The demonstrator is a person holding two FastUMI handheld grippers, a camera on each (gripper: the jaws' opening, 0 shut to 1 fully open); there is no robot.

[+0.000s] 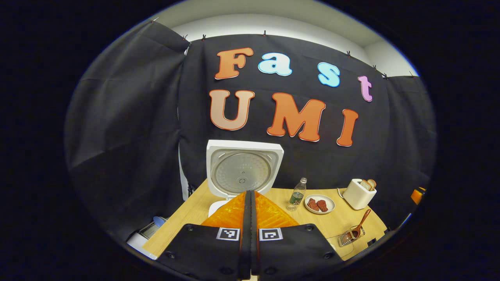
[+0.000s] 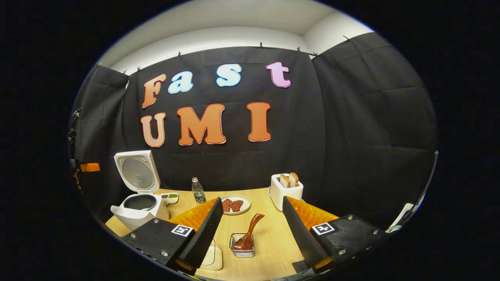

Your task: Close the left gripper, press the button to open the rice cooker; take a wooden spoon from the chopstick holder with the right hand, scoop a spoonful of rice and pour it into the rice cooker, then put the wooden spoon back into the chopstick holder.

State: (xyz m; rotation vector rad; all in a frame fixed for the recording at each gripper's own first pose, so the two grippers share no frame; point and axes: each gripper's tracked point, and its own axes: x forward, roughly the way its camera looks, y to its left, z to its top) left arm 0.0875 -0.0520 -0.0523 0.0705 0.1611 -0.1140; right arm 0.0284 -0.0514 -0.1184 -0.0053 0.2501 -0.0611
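Observation:
The white rice cooker [image 1: 244, 171] stands with its lid up, right behind my left gripper [image 1: 250, 194], whose fingers are pressed together with nothing between them. In the right gripper view the cooker [image 2: 138, 208] is at the table's left end, its dark pot showing under the raised lid [image 2: 136, 171]. A wooden spoon [image 2: 250, 230] leans in the clear chopstick holder [image 2: 243, 246], low between the fingers of my open right gripper [image 2: 253, 203] and apart from both. The same spoon [image 1: 360, 223] and holder [image 1: 350, 236] sit at the right in the left gripper view.
On the wooden table [image 2: 269, 238] stand a small bottle [image 2: 198, 191], a plate of red meat [image 2: 234, 204], a white toaster with bread [image 2: 286, 191] and a little dish [image 2: 170, 198]. A white rounded container [image 2: 214, 257] lies partly behind my right gripper's left finger.

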